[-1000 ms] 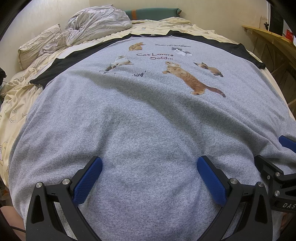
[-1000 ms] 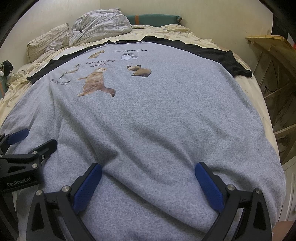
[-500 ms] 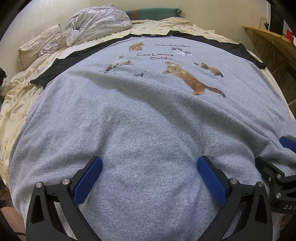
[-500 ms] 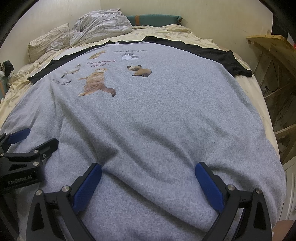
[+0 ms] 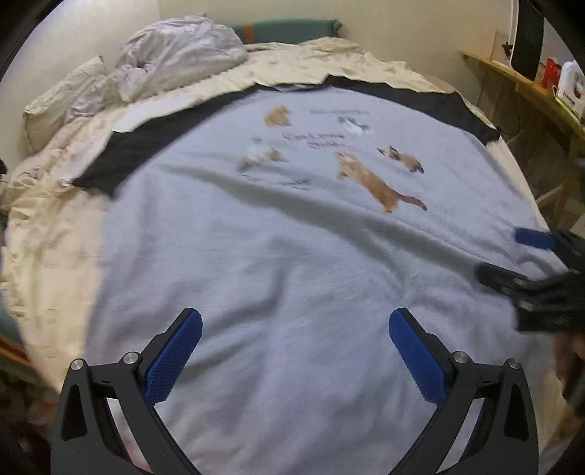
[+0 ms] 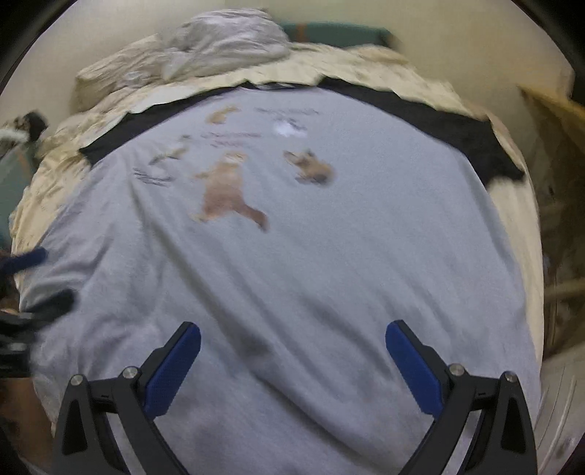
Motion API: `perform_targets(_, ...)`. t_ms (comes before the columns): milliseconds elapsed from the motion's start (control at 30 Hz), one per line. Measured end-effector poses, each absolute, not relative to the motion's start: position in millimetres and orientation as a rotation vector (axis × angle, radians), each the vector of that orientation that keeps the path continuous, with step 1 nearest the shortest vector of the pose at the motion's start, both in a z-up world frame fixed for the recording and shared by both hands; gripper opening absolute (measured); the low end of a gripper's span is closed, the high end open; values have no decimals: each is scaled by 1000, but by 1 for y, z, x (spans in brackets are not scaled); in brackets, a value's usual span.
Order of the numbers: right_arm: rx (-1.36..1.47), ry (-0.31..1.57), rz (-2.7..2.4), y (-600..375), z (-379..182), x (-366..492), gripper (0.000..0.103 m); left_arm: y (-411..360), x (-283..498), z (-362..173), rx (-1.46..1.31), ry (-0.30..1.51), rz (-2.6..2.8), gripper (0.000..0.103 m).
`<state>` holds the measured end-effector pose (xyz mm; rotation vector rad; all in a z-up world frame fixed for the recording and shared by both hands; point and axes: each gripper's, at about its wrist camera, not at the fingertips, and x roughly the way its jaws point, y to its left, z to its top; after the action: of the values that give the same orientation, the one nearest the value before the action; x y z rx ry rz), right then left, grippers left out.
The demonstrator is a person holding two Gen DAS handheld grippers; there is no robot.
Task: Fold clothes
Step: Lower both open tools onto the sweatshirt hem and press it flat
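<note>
**At the bottom of both frames, wide blue fingers wait over the shirt**

At the bottom of each frame, the left gripper (image 5: 294,352) and right gripper (image 6: 292,361) have their fingers spread far apart, holding nothing. The grey T-shirt (image 5: 292,255) lies flat on the bed (image 5: 55,226). It runs long, from the fingers up to the black sleeves. Its near edge looks closest to both, so that is likely what to grab.

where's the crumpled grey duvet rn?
The crumpled grey duvet sits at the far left of the bed, beyond the T-shirt, between the cream pillow and the green bolster.
</note>
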<state>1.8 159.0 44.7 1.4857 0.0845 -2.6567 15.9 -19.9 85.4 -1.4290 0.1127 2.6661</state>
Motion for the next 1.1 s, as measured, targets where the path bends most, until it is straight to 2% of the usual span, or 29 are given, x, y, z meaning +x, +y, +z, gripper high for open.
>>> perform_targets(133, 1606, 212, -2583, 128, 20, -17, 102, -53, 43, 100, -1397, 89, 2704, 103)
perform_targets(233, 1673, 197, -2565, 119, -1, -10, 102, -66, 54, 91, -1389, 38, 2709, 103)
perform_targets(400, 1682, 238, -2522, 111, 2, 41, 102, -86, 56, 84, -1375, -82, 2741, 103)
perform_targets(667, 1864, 226, -2294, 115, 11, 93, 102, -118, 52, 67, -1527, -297, 2694, 103)
perform_targets(733, 1858, 197, -2274, 117, 25, 82, 102, -112, 54, 69, -1506, -278, 2704, 103)
perform_targets(900, 1580, 278, -2458, 98, 84, 31, 102, -102, 58, 76, -1454, -241, 2742, 103)
perform_targets(1000, 1522, 322, -2512, 79, 79, -9, 102, -107, 56, 77, -1450, -289, 2754, 103)
perform_targets(1100, 1550, 266, -2570, 78, 60, -49, 102, -112, 56, 77, -1455, -331, 2762, 103)
